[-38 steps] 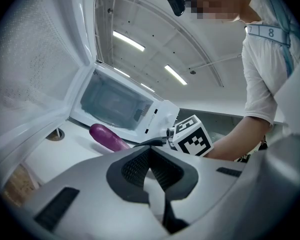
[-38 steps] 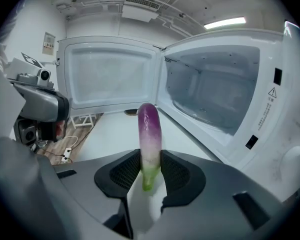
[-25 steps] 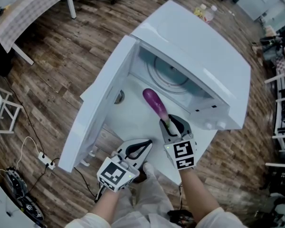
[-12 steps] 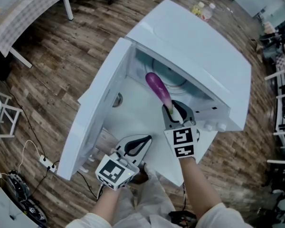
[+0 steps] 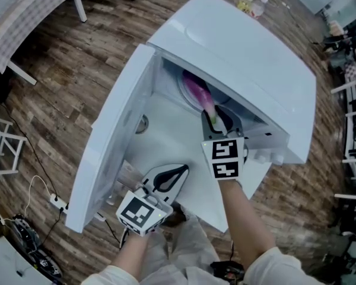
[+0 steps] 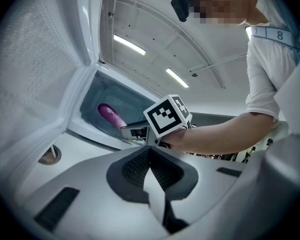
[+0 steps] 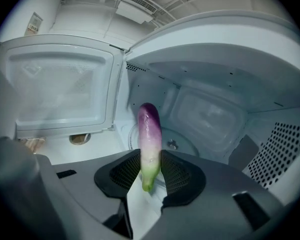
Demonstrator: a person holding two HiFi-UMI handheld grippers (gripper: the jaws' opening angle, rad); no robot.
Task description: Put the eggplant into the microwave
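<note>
Purple eggplant [image 7: 150, 129] with green end, white microwave [image 5: 243, 58], brown plank floor [image 5: 65, 82]

The only characters that can be read are the digits 7 and 8. They stand on a pale strip [image 6: 276, 34] across the shoulder of the person's white shirt, at the upper right of the left gripper view.

The cubes on the left gripper [image 5: 181, 171] and the right gripper [image 5: 218, 119] bear black-and-white square patterns, not letters or numbers.

A small sticker [image 7: 35, 23] at the upper left of the right gripper view has print too small to read. So do the labels on the bottles [image 5: 253, 5] at the top edge of the head view.
</note>
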